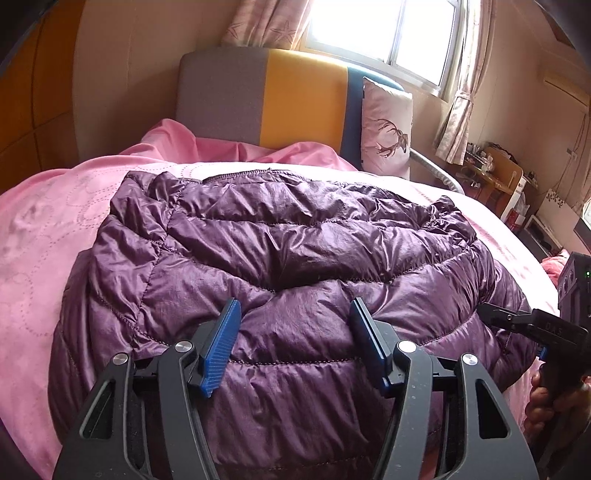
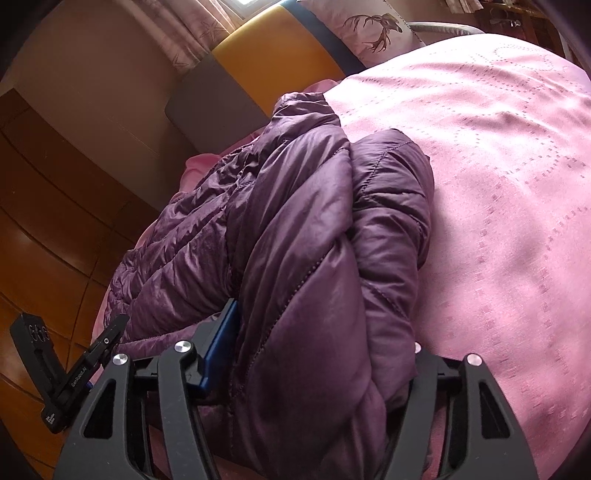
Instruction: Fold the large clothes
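A shiny purple quilted jacket (image 1: 280,251) lies spread on the pink bedspread (image 1: 40,236). In the left wrist view my left gripper (image 1: 295,314) sits on the jacket's near edge, its blue pads (image 1: 225,332) dug into a puffy bulge of fabric between them. At the right edge of that view my right gripper (image 1: 498,315) reaches the jacket's side, with a hand (image 1: 543,398) on its grip. In the right wrist view my right gripper (image 2: 321,328) is shut on a thick folded roll of the jacket (image 2: 314,229); its right pad is hidden by fabric. My left gripper (image 2: 110,332) shows at lower left.
A grey, yellow and blue headboard (image 1: 280,96) stands behind the bed with a deer-print pillow (image 1: 386,129) against it. The window (image 1: 388,29) and curtains are behind. Wooden panelling (image 2: 48,192) runs along the left, and a cluttered desk (image 1: 495,173) stands at far right. Bare pink bedspread (image 2: 498,192) lies right of the jacket.
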`<state>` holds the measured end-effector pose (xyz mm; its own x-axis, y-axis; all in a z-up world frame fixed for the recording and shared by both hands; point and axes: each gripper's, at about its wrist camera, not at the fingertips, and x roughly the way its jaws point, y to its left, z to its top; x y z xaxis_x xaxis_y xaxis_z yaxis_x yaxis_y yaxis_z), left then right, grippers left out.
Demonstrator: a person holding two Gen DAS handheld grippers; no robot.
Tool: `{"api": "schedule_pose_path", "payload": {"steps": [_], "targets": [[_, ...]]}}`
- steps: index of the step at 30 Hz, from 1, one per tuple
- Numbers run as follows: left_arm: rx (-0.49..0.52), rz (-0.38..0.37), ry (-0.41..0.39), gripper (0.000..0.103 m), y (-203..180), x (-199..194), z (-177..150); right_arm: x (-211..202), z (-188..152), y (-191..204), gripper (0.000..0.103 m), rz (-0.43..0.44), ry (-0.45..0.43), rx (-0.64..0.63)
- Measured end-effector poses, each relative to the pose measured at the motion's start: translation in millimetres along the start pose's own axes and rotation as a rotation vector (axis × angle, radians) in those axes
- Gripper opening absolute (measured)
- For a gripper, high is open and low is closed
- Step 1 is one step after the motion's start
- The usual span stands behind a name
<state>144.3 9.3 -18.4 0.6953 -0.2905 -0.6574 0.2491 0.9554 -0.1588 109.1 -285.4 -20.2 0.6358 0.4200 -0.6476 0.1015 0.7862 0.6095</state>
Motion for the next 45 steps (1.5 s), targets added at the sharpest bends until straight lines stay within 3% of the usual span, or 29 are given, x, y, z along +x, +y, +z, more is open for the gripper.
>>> {"api": "schedule_pose_path", "payload": {"steps": [9,16,23,27,31,36,38,41,45], "targets": [[-0.039,-0.038,0.025,0.059,11,9,-8,-21,11,32,0.036,0.049,0.029,-0.039],[-0.061,-0.083,0.036,0.059,20,12,-12,-41,24,109,0.029,0.120,0.003,-0.170],[-0.106,-0.164,0.053,0.058,37,15,-14,-13,20,209,0.028,0.135,0.045,-0.366],[-0.137,-0.234,0.080,0.057,55,10,-13,26,2,256,0.028,0.084,0.095,-0.474],[-0.196,-0.332,0.093,0.057,102,-23,-6,50,-22,285,0.028,0.015,0.114,-0.602],[-0.333,-0.376,-0.013,0.065,175,-74,0,76,-68,313,0.028,-0.052,0.121,-0.782],[-0.384,-0.432,-0.064,0.066,198,-91,2,87,-86,319,0.029,-0.088,0.112,-0.849],[-0.373,-0.457,-0.101,0.070,204,-102,10,92,-107,324,0.033,-0.124,0.071,-0.908],[-0.315,-0.466,-0.093,0.072,189,-94,31,84,-117,320,0.046,-0.076,0.031,-0.927]]}}
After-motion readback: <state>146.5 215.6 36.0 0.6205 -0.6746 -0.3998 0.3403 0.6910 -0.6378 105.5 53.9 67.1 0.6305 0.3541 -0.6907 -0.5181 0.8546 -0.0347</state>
